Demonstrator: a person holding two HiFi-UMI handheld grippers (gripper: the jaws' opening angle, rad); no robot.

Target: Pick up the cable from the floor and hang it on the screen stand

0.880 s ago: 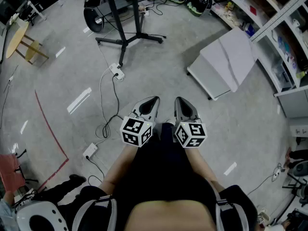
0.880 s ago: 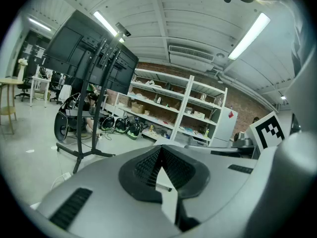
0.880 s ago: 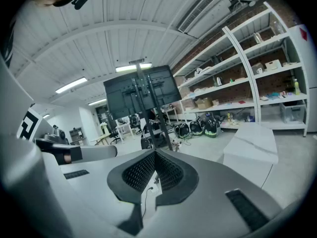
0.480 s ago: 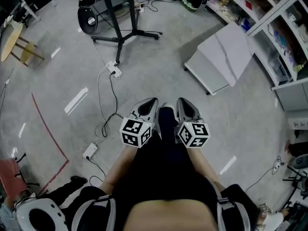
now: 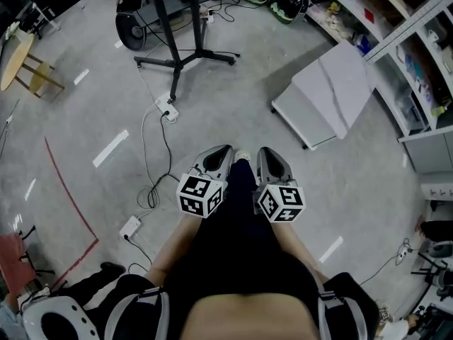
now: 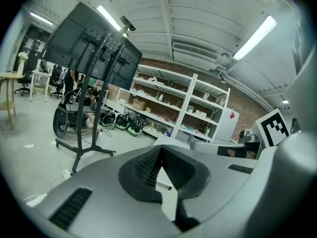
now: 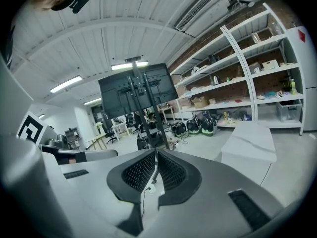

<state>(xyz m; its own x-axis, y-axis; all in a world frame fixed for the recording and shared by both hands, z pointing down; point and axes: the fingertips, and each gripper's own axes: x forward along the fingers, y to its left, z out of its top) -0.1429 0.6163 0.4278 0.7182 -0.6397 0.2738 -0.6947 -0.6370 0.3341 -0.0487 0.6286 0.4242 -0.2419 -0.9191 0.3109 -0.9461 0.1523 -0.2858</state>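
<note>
Standing well ahead of both sets of jaws, and a little to their left, the screen stand [image 5: 185, 57] spreads its dark legs on the grey floor.

From near its foot the cable [image 5: 151, 193] trails back toward the person. Its long axis runs roughly the way the jaws point, but off to the left of them and far below. It bunches into loose loops just left of the left gripper [image 5: 224, 149].

The left gripper is the nearer one. The right gripper [image 5: 264, 149] is just beside it on the far side from the cable. Both point ahead and slightly down, their jaws pressed together with nothing between them. The left would likely have to open, swing left and drop a long way to reach the loops.

The cable is thin and limp, partly dark and partly pale. It is too fine to tell whether it is one strand or two.

A white power strip [image 5: 168, 108] lies at its far end and a small white plug block [image 5: 131, 226] at its near end.
</note>
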